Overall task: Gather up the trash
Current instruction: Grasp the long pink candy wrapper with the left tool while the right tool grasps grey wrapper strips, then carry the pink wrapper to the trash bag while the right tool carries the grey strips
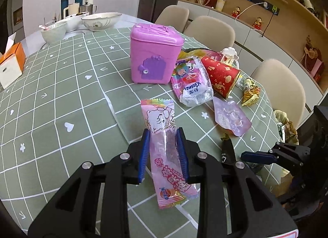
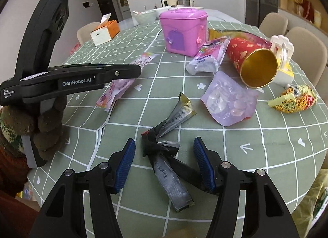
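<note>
Left gripper: clenched on a long pink candy wrapper, which is pinched between both blue pads and lifted clear of the desk; the printed end sticks out toward 12 o'clock and the sealed end hangs back toward 6 o'clock.

Right gripper: released, with the pads spread wide and touching nothing; a crumpled black and silver wrapper is seen lying on the desk between them (flat, not gripped).

Pink bin: stood upright with its lid closed, at 12 o'clock from the left gripper, well apart from it.

Remaining trash: a tissue pack is found just beside the bin at its 3 o'clock; a red and gold paper cup is tipped on its side next to that; a pale purple pouch lies at 5 o'clock from the tissue pack; a yellow snack wrapper sits near the desk's edge, at 3 o'clock from the cup.

Desk: covered by a green grid-patterned cloth; bowls and an orange tissue box are placed toward the far side.

Hand: gloved, wrapped round the left gripper's handle.
</note>
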A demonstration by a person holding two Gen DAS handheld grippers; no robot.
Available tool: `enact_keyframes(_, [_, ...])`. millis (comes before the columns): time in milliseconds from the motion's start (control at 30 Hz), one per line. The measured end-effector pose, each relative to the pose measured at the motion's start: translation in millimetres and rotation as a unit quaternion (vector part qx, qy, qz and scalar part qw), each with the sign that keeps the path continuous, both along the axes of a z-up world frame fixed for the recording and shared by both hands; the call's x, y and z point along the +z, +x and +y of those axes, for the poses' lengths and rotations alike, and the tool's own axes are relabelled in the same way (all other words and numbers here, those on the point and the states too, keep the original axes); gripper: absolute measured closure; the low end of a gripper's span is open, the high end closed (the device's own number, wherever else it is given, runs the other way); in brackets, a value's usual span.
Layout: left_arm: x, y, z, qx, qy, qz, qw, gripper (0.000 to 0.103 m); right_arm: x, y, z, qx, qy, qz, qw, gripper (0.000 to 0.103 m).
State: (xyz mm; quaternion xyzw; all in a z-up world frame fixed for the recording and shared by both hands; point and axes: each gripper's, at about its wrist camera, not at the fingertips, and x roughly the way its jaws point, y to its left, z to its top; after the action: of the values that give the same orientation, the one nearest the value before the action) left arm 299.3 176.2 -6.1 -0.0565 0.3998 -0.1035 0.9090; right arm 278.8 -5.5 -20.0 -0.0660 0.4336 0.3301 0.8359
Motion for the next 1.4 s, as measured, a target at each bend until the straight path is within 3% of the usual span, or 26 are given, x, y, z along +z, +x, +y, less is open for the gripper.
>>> enact_keyframes(200, [0,1,4,0.004,-0.011,0.005,0.9999,0.078,-4,-7,3,0.012,-0.017,-0.034,0.999,0.049])
enact_keyframes(267, [-2,2,4,0.004,-0.015,0.010,0.9998,0.078,-4,-9,6,0.007,-0.031,-0.054,0.998,0.067])
enact_keyframes(433, [-1,-1,2,0.000,-0.015,0.007,0.9999,0.078,-2,-10,1,0.004,-0.019,-0.065,0.998,0.072])
enact_keyframes(733, [-2,-3,-6,-0.014,-0.002,0.002,0.9999,0.078,11,-13,-16,-0.029,-0.023,-0.090,0.995,0.073])
enact_keyframes(1067, [8,-17,-41,-0.014,0.079,-0.038,0.9961,0.080,22,-20,-61,-0.078,-0.007,-0.103,0.992,0.073])
enact_keyframes(1400, [38,-29,-99,-0.023,0.079,-0.064,0.9945,0.080,38,-43,-132,-0.139,0.004,-0.145,0.980,0.073])
